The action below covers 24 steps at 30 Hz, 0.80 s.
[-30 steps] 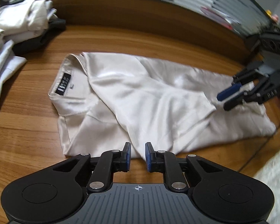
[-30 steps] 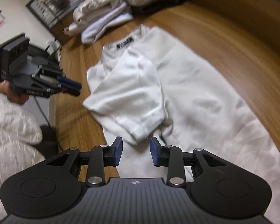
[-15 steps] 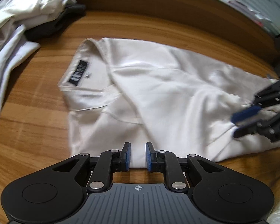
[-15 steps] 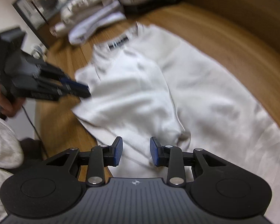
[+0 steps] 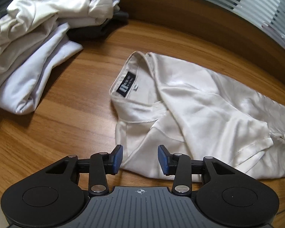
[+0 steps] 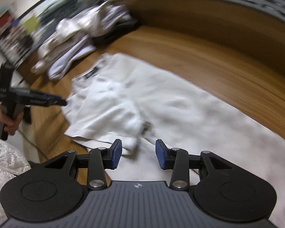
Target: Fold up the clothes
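Observation:
A cream satin shirt (image 5: 195,110) lies flat on the wooden table (image 5: 70,114), collar and black label (image 5: 127,83) to the left, one short sleeve folded over its front. My left gripper (image 5: 140,159) hovers over the shirt's near shoulder edge; its jaws are opening and the cloth shows between the blue pads without being pinched. In the blurred right wrist view the shirt (image 6: 161,104) stretches away, and my right gripper (image 6: 138,156) hangs above the folded sleeve's hem, jaws opening, nothing gripped. The left gripper (image 6: 63,102) shows there at the left, held by a hand (image 6: 5,121).
A pile of folded white and cream clothes (image 5: 39,38) sits at the table's far left, with a dark garment (image 5: 104,26) beneath. A raised wooden rim (image 5: 199,24) and frosted glass border the back. A white quilted sleeve (image 6: 3,163) is at lower left.
Both grippers' jaws have widened. The left view has swung left, bringing the clothes pile in and the right gripper out of sight. The right gripper has moved along the shirt, its view blurred.

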Available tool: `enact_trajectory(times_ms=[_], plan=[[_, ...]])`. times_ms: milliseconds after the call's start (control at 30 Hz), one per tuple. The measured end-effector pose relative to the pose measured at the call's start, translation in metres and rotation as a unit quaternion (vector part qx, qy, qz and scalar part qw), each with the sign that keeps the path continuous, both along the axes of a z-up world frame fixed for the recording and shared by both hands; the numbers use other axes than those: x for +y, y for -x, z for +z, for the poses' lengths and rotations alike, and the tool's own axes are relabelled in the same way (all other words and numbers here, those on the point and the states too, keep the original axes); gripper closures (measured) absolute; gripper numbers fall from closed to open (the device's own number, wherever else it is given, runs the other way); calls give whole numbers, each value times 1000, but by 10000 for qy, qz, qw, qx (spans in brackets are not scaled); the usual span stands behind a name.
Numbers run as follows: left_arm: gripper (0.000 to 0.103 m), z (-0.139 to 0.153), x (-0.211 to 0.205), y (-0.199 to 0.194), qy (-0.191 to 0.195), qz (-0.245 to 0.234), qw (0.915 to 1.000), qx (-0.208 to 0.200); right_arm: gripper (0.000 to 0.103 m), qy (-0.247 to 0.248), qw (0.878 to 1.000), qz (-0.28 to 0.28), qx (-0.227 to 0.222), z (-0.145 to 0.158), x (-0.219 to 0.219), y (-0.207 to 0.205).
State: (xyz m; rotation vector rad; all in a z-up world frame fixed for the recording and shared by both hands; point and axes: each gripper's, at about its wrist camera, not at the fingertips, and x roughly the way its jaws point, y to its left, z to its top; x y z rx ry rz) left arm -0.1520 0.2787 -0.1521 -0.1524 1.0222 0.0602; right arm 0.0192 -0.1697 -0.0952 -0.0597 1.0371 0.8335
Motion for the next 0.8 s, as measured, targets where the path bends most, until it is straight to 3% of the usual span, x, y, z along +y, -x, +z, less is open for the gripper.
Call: enact_trajectory(times_ms=[100,200,300,400,533,633,733,800], plan=[[49,12,-13,-3,-8,-264,9996,-74,59,243,9979,-595,-15,-1,-36,11],[45,25,-34,-14,5,-733,9972,-133,59,589,9887,-1375,112,-8,-73,25],[43,36,-58,-29,66,-1329,9910,-176,59,1028,9710,-2149,210,-14,-106,43],[41,44,-86,-53,151,-2068,9781,-163,59,1318,9432,-3036,304,-18,-137,66],[40,50,-135,-86,275,-3165,9481,-114,52,1261,8929,-4296,479,-18,-175,96],[38,54,-176,-110,322,-4045,9139,-141,44,1073,8587,-4984,517,-18,-193,115],[37,60,-221,-135,206,-4758,8792,-145,44,891,8318,-5447,593,-20,-204,124],[34,63,-250,-153,219,-5044,8631,-122,44,711,8173,-5685,617,-25,-211,129]])
